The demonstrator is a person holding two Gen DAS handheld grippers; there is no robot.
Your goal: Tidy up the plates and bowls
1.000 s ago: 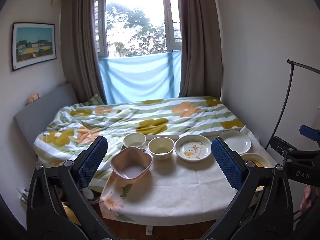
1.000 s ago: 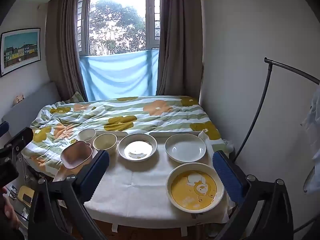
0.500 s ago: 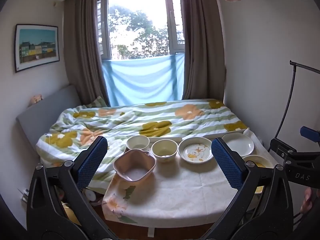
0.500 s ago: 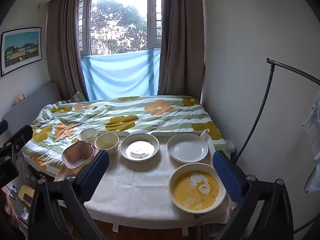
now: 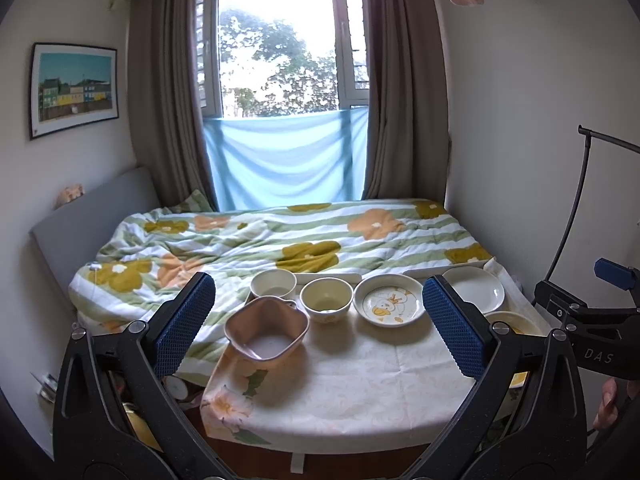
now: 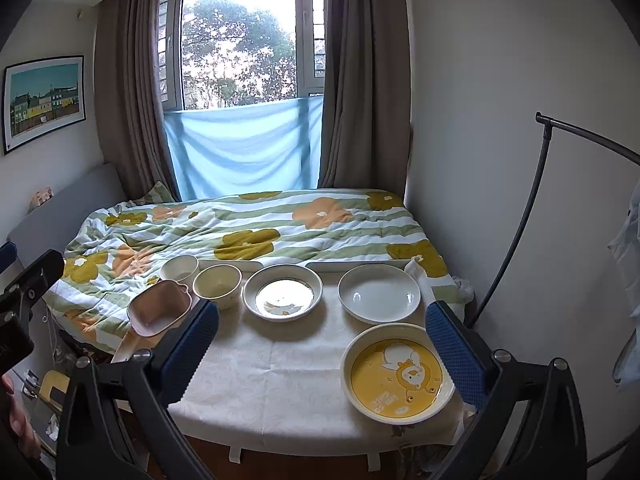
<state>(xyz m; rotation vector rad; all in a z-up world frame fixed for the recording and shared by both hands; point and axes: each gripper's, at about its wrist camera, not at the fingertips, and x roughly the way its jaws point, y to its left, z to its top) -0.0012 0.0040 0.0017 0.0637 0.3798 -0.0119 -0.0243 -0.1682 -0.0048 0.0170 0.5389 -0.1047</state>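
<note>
On a small cloth-covered table (image 5: 360,380) stand a pink square bowl (image 5: 266,332), a white bowl (image 5: 273,283), a cream bowl (image 5: 326,299), a duck-print plate (image 5: 389,305), a plain white plate (image 5: 474,290) and a yellow plate (image 6: 398,378). My left gripper (image 5: 316,326) hovers open above the table's near side, with the bowls between its blue pads. In the right wrist view the same dishes show: pink bowl (image 6: 159,307), cream bowl (image 6: 218,285), duck plate (image 6: 283,297), white plate (image 6: 379,293). My right gripper (image 6: 322,354) is open and empty, held back over the near edge.
A bed with a flowered quilt (image 5: 280,240) lies right behind the table, under a curtained window (image 5: 280,60). A black curved stand (image 6: 532,200) rises at the right wall. Clutter lies on the floor at the lower left (image 6: 44,396). A person's fingers (image 5: 608,400) show at the right edge.
Both grippers have drawn back and risen slightly, so the table and dishes look a little smaller and lower. No dish has moved and both grippers stay open.
</note>
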